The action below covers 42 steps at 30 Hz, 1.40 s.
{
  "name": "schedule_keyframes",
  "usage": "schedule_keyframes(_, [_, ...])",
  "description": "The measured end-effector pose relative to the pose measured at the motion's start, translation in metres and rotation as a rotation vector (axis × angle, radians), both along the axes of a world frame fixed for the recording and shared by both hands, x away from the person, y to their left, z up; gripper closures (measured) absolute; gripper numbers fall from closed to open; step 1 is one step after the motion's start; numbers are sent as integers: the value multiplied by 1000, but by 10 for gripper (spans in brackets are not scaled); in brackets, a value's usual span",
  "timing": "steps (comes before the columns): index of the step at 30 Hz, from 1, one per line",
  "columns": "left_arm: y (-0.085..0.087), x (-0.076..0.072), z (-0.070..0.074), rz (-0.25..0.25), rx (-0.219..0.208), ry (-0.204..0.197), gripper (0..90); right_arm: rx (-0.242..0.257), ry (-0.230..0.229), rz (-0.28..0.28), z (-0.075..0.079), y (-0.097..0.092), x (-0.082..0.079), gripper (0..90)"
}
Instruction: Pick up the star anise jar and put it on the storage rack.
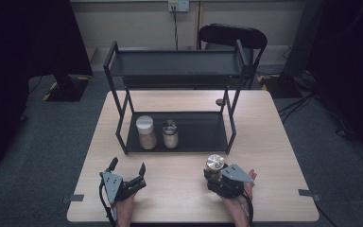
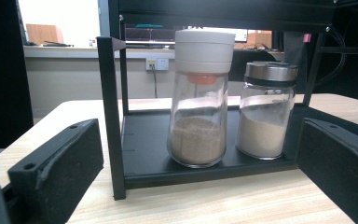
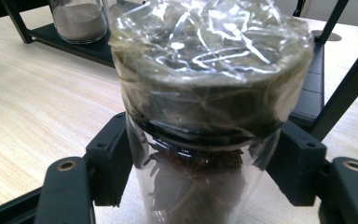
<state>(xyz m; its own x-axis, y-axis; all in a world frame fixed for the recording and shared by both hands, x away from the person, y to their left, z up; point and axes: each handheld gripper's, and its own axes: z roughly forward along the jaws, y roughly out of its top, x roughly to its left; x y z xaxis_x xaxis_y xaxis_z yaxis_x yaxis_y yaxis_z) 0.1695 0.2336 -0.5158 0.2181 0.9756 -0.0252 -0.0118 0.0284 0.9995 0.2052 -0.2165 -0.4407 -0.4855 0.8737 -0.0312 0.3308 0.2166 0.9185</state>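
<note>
Pale wood worktop [image 1: 179, 198]: right gripper [image 1: 217, 177] fingers clamp an upright film-wrapped jar [image 1: 214, 163] just before the rack [image 1: 179, 137]; left gripper [image 1: 128, 176] fingers wide, empty.

My jaws are black on both grippers. Between my right jaws sits a clear jar [image 3: 200, 186] of dark reddish-brown contents, its lid [image 3: 209, 70] dull olive-gold under glossy, crinkled clear wrap. Ahead of my left jaws, a black shelf rack [image 2: 109, 116] carries a clear jar [image 2: 198, 121] of brown powder with a white cap and orange insert, and beside it a silver-lidded jar [image 2: 265, 116] of pale beige powder. The counter [image 1: 283, 156] is light wood grain.
</note>
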Motion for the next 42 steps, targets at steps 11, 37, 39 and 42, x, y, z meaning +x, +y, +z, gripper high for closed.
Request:
schedule_keyframes(11, [0, 0, 0, 0, -2, 1, 1, 10, -7, -6, -2, 0, -2, 312])
schedule_keyframes(37, [0, 0, 0, 0, -3, 1, 1, 13, -13, 4, 0, 1, -2, 313])
schedule_keyframes(39, [0, 0, 0, 0, -3, 1, 2, 12, -14, 4, 1, 2, -1, 313])
schedule_keyframes(42, [0, 0, 0, 0, -4, 1, 2, 22, -12, 1, 2, 1, -1, 313])
